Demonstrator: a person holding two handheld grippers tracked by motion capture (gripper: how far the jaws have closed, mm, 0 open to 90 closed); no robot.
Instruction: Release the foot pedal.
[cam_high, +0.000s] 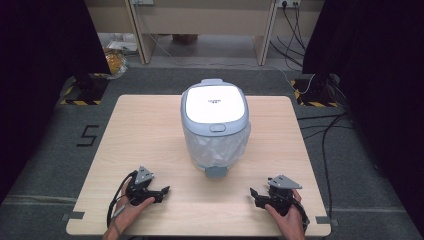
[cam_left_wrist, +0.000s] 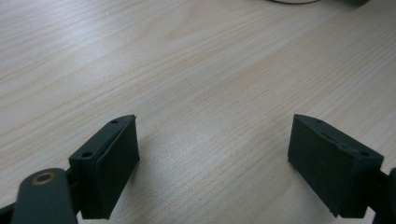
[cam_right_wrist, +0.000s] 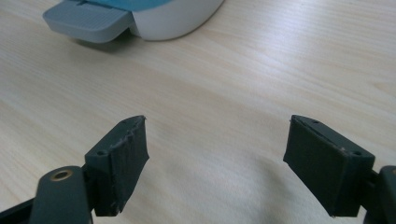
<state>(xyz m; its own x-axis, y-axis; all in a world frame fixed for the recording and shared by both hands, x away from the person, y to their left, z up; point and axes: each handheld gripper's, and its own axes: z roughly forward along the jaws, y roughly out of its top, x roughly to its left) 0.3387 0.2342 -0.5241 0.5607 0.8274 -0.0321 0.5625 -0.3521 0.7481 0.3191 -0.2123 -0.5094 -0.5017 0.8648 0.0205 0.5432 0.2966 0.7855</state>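
Grey carpet and dark curtains are seen around a pale wooden table (cam_high: 150, 130). A white and grey pedal bin (cam_high: 215, 127), lid closed and lined with a clear bag, is placed at the table's centre, its grey pedal (cam_high: 216, 171) directed toward 6 o'clock. The left gripper (cam_high: 163, 190) is held in the left hand (cam_high: 131, 206) at about 7 o'clock from the bin, low over the table, jaws spread wide apart and nothing between them. The right gripper (cam_high: 253, 192) is held in the right hand (cam_high: 287, 212) at about 5 o'clock, likewise spread and empty. Both grippers are pointed inward, well apart from the bin.
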